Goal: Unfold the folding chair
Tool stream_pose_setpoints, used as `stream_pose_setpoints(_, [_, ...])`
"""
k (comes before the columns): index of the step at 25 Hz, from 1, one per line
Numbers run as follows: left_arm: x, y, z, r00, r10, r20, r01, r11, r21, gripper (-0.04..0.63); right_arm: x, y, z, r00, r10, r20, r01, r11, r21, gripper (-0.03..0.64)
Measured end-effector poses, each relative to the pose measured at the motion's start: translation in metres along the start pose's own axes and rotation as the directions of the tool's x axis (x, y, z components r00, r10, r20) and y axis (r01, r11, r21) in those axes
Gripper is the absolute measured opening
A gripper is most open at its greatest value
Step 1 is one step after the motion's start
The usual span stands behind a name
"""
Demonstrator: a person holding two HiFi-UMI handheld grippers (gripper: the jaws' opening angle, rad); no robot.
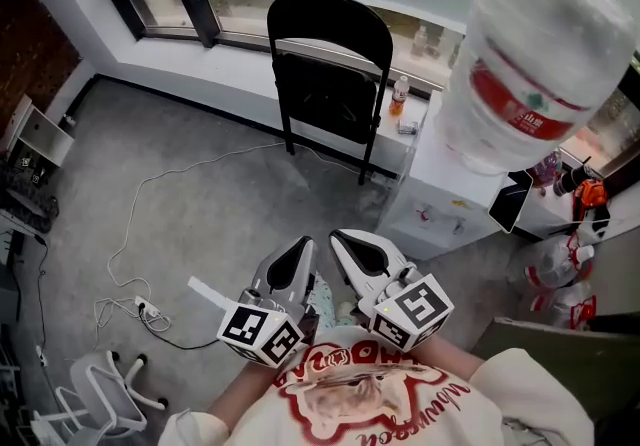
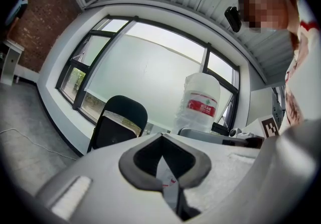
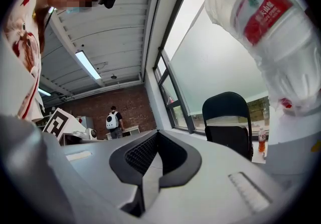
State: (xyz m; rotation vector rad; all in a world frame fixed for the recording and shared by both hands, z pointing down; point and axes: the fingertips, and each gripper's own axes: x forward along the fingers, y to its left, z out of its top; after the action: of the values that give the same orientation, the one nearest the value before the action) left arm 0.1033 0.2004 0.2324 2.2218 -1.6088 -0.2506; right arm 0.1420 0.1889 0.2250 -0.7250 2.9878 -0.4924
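The grey floor [image 1: 220,184] in front of the folding chair [image 1: 330,84] lies open all the way back to the left gripper [image 1: 300,254] and right gripper [image 1: 345,244]. Only a thin white cable [image 1: 150,180] crosses it, trailing off left of the chair toward a power strip [image 1: 148,311]. Close on the chair's right in the head view stand a white water dispenser [image 1: 440,184] with its big bottle [image 1: 540,44] and a small orange bottle [image 1: 399,96], crowding that flank; the window ledge [image 1: 240,54] closes off the back, and the chair's left side is free.
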Motion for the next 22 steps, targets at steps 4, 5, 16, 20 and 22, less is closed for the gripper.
stream_pose_setpoints(4, [0.013,0.010,0.009,1.000,-0.004,-0.006,0.004,1.000,-0.001,0.000,0.012,-0.009,0.004,1.000,-0.007,-0.001,0.007,1.000,-0.012,0.023])
stream_pose_setpoints(5, [0.019,0.012,0.012,1.000,-0.012,-0.004,0.012,1.000,0.001,0.000,0.015,-0.013,0.006,1.000,-0.012,0.001,0.012,1.000,-0.018,0.023])
stream_pose_setpoints(16, [0.106,0.058,0.043,0.993,-0.121,-0.012,0.121,0.992,0.023,0.000,0.083,-0.079,0.033,0.996,-0.093,0.017,0.094,0.994,-0.063,0.023])
stream_pose_setpoints(20, [0.138,0.094,0.065,0.990,-0.141,-0.016,0.141,0.990,0.009,0.000,0.121,-0.101,0.042,0.992,-0.122,0.020,0.123,0.991,-0.060,0.023])
stream_pose_setpoints(22, [0.157,0.108,0.074,0.987,-0.157,-0.027,0.158,0.987,0.008,0.000,0.139,-0.114,0.046,0.990,-0.142,0.020,0.143,0.988,-0.061,0.023])
